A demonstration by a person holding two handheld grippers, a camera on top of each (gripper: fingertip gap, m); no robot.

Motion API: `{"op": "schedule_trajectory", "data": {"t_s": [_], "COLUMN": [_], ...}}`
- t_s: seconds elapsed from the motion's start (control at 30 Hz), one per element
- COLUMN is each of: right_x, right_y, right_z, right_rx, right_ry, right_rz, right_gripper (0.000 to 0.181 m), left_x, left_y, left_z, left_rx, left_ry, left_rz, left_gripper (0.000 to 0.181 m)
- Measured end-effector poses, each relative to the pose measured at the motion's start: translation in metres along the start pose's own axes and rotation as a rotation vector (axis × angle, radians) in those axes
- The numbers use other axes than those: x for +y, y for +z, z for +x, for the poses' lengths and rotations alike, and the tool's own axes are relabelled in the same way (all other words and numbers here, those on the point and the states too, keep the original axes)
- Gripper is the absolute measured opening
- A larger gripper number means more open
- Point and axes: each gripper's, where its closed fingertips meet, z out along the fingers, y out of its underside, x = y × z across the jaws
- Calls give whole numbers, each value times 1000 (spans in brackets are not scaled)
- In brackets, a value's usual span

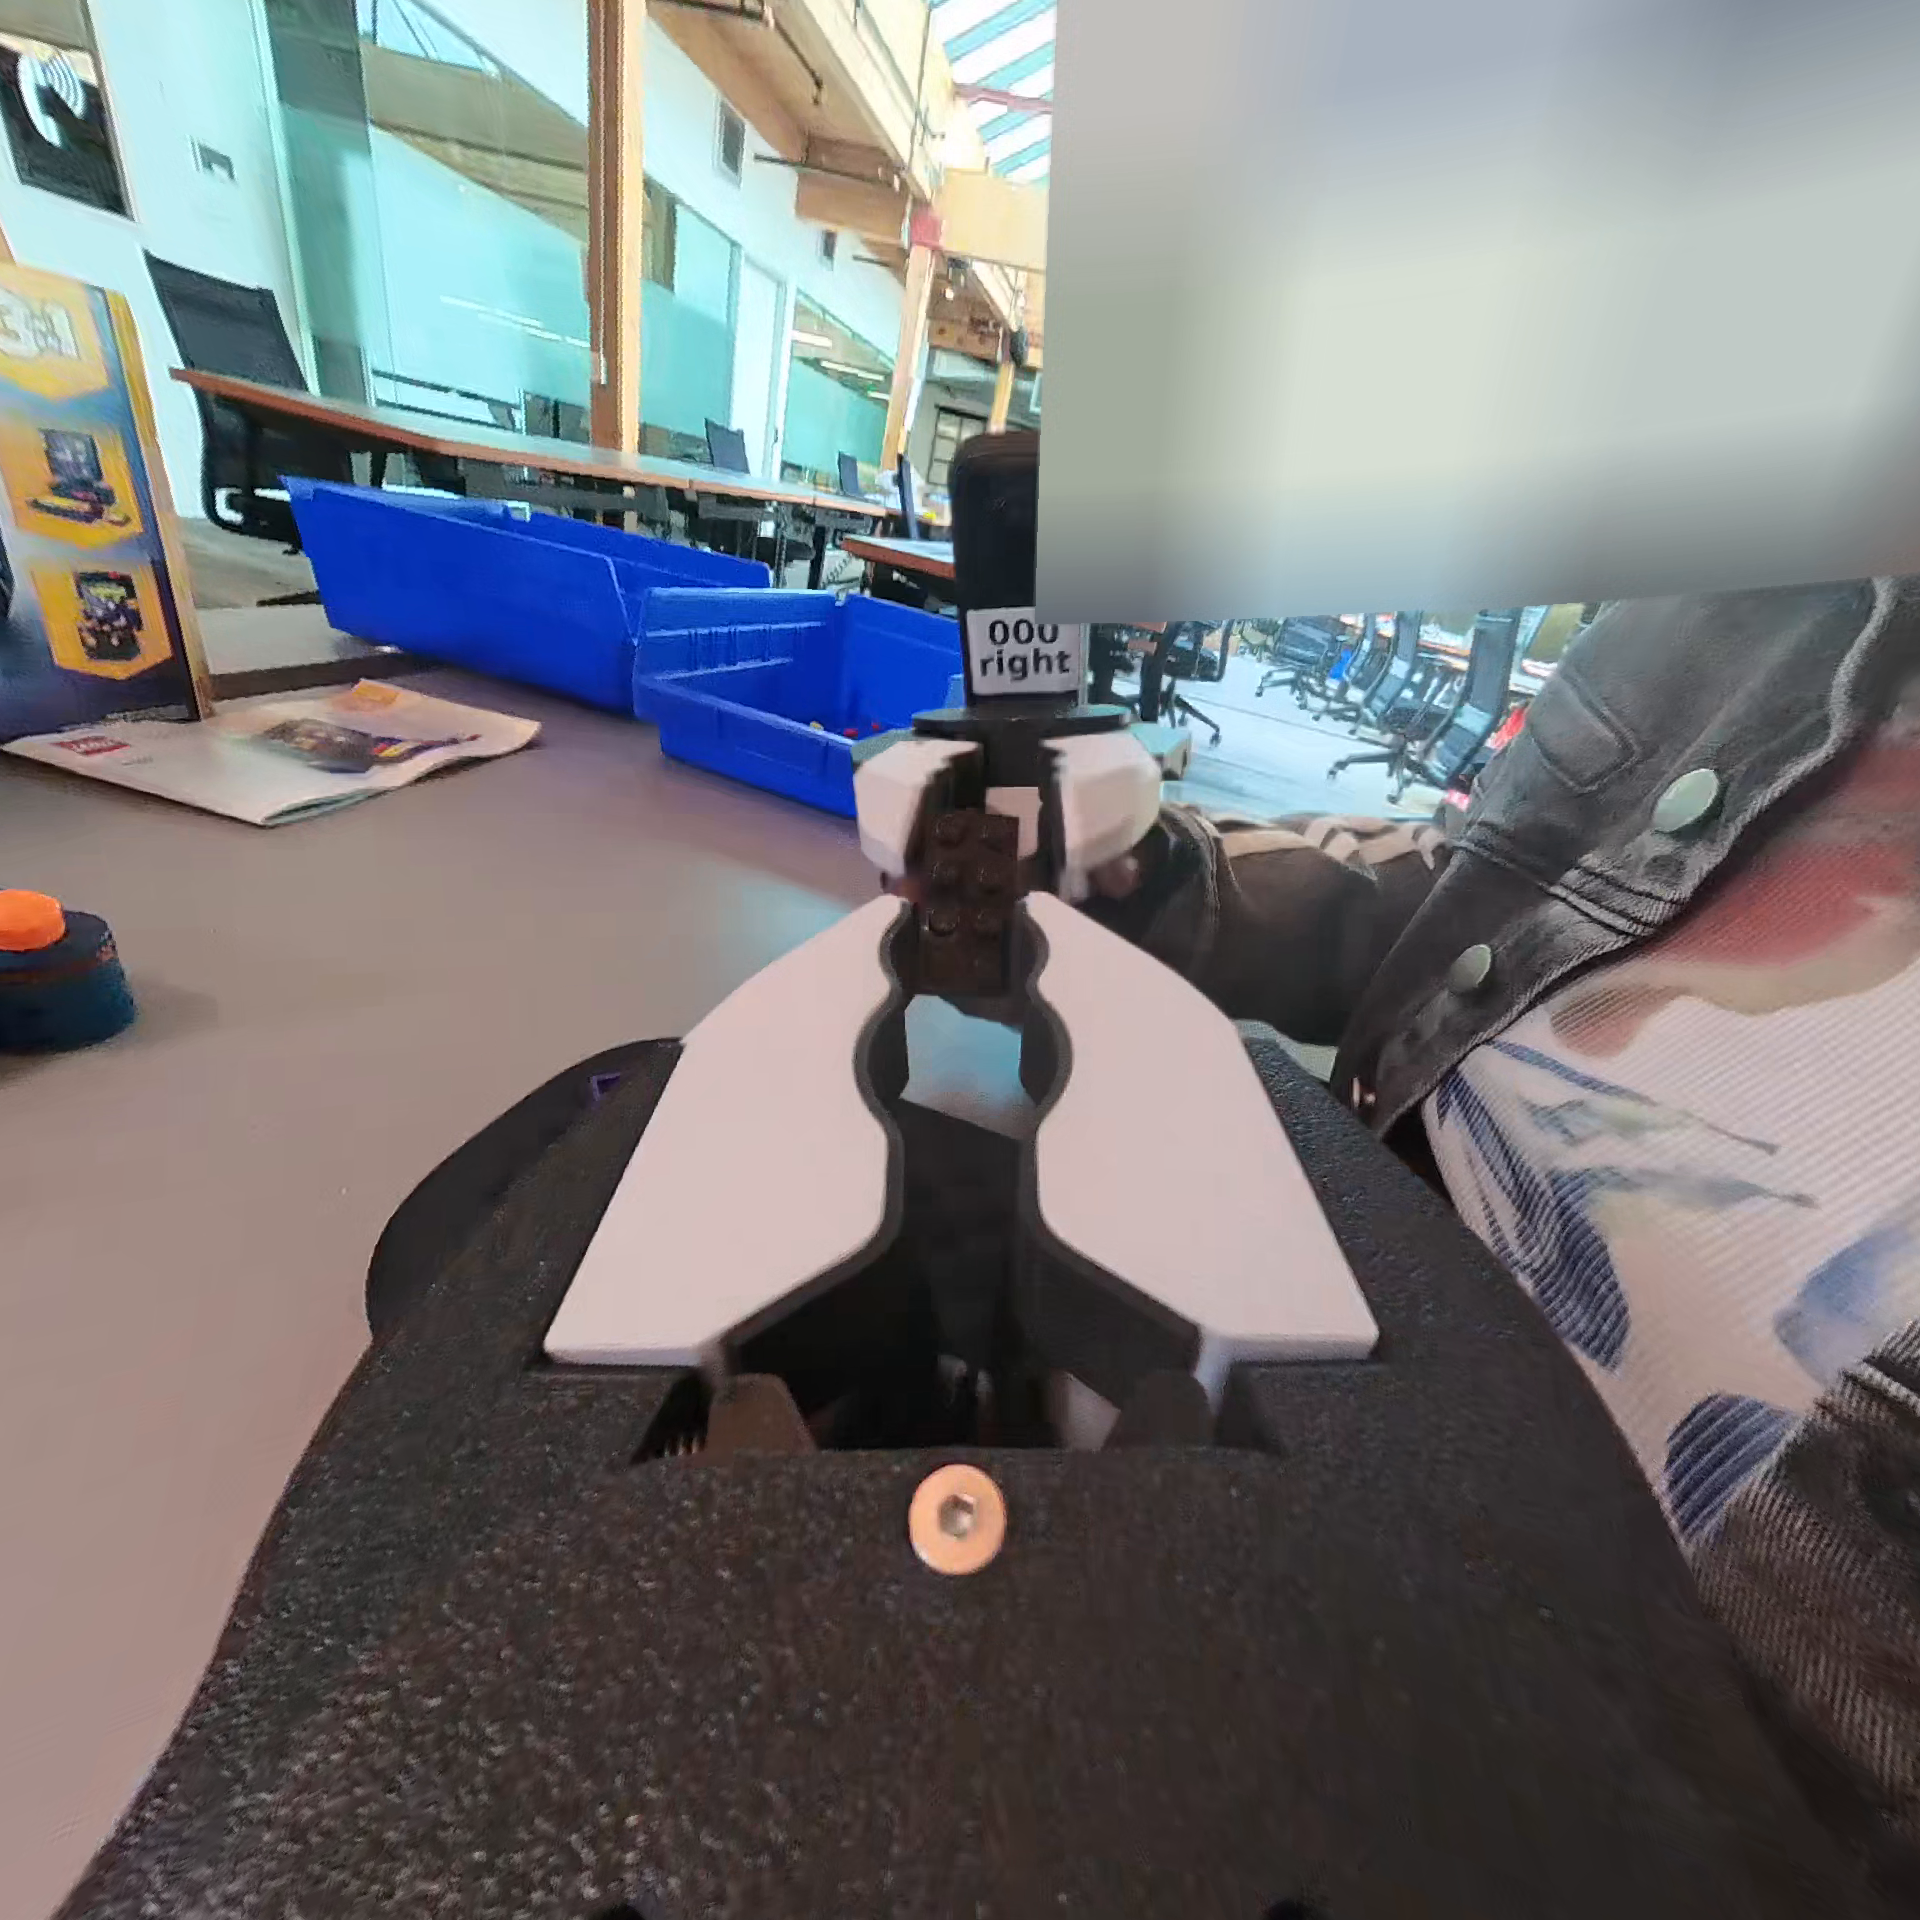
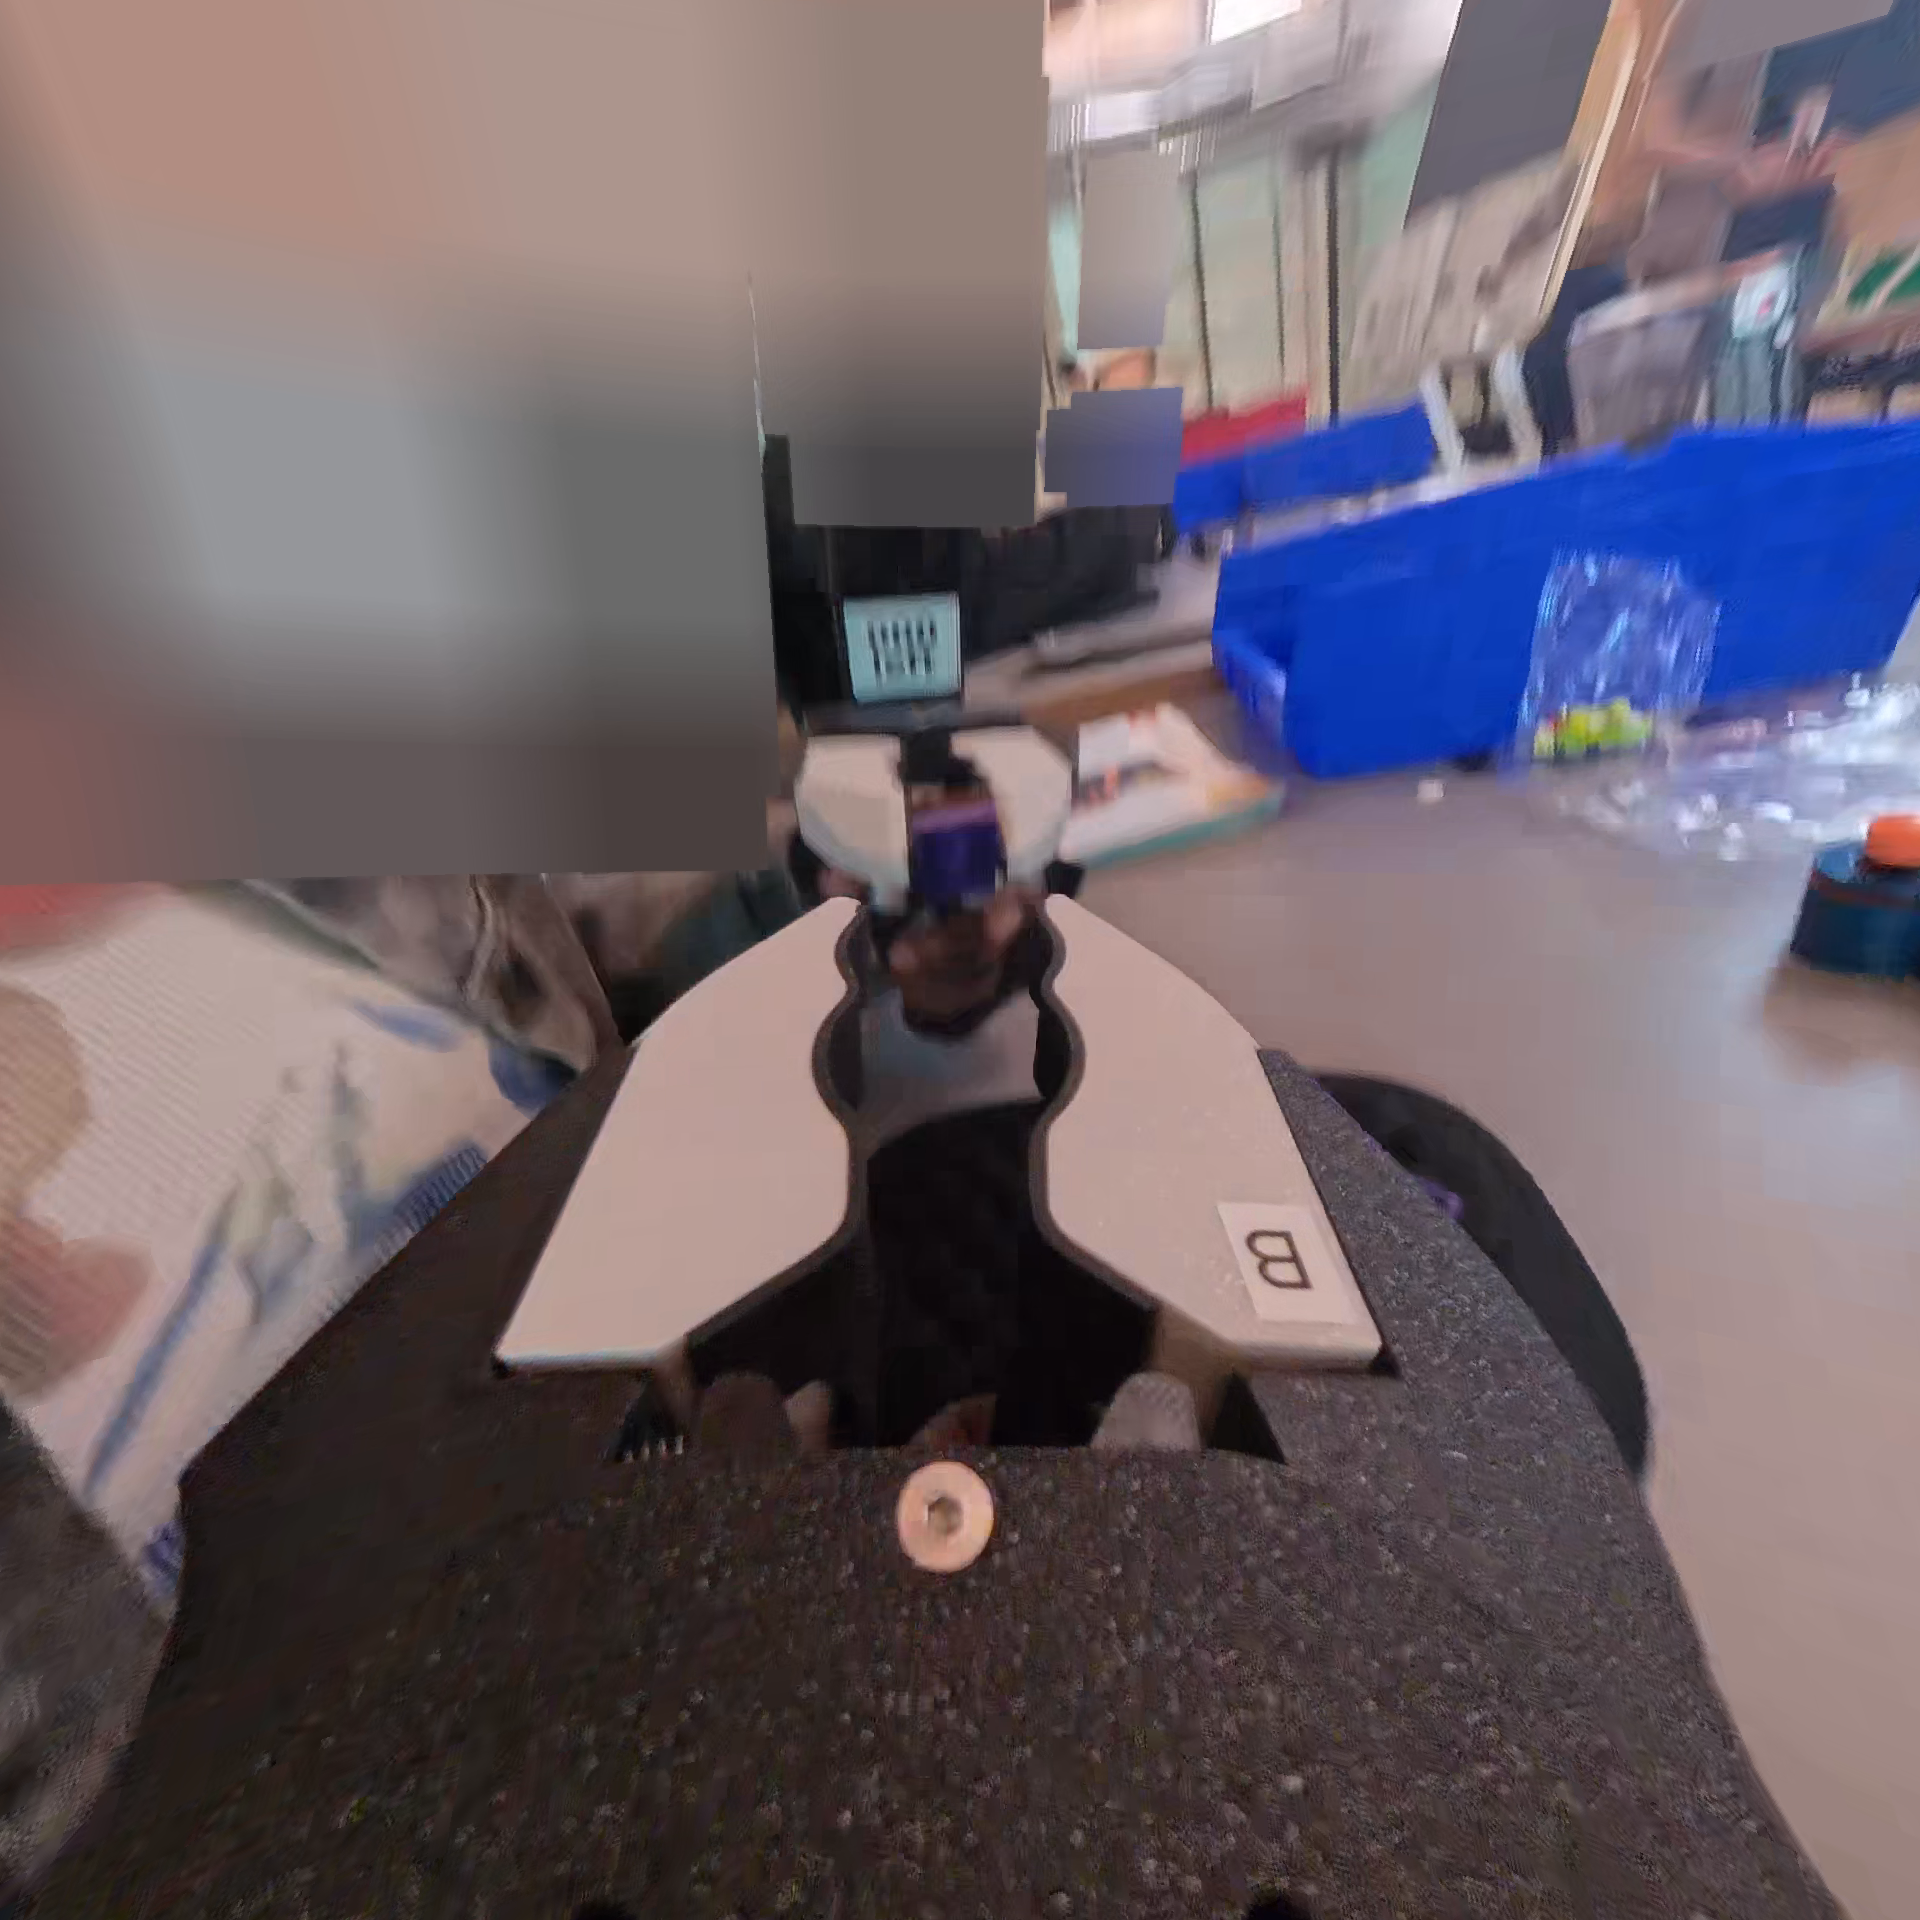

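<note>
While both tools met tip to tip above the grey table [image 1: 436,997], well off its edges, best to keep them square & press straight. Left gripper [image 1: 961,940] was clamped on a dark brown brick [image 1: 964,914]; right gripper [image 2: 951,935] was closed on its far end w/ a purple piece [image 2: 954,847].

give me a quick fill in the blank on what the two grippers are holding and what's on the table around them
1. The left gripper is shut on a studded brick whose colour is ____.
2. The right gripper faces the left one, and past its tips sits a small block coloured ____.
3. The open bins on the grey table are ____.
4. The dark round button base has a cap coloured ____.

Missing words: brown; purple; blue; orange
</note>
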Motion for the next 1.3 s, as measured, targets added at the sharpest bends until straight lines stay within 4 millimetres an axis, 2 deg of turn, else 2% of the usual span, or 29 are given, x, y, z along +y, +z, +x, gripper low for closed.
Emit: {"op": "schedule_trajectory", "data": {"t_s": [0.07, 0.2, 0.3, 0.4, 0.43, 0.5, 0.63, 0.77, 0.93, 1.07, 1.13, 1.3], "right_x": [-12, -14, -21, -19, -17, -9, 7, 20, 45, 79, 81, 84], "right_y": [7, 20, 20, 19, 19, 18, 17, 12, 5, 1, 3, 13], "right_z": [-3, -7, -8, -8, -8, -9, -11, -11, 1, 11, 11, 12], "right_rx": [-24, -38, -51, -33, -29, -19, 5, 11, 33, 54, 46, 57], "right_ry": [35, 29, 43, -10, -22, -63, -172, -267, -313, -353, -329, -375], "right_rz": [86, 130, 187, 151, 122, 31, -169, -330, -461, -608, -568, -602], "right_gripper": [31, 27, 16, 16, 15, 16, 16, 16, 16, 16, 16, 16], "left_x": [-4, -13, -15, -12, -9, -1, 14, 29, 59, 93, 94, 94], "left_y": [1, 1, 2, 3, 3, 4, 7, 8, 11, 6, 2, -10], "left_z": [1, 6, 9, 10, 10, 9, 12, 9, 0, -11, -12, -14], "left_rx": [-6, 29, 62, 66, 63, 38, 22, 23, -2, -46, -46, -53], "left_ry": [-3, -64, -93, -82, -63, 14, 204, 293, 315, 383, 396, 413], "left_rz": [40, 141, 182, 166, 139, 41, -174, -329, -457, -603, -612, -625], "left_gripper": [16, 16, 16, 16, 17, 29, 26, 21, 16, 16, 16, 16]}}
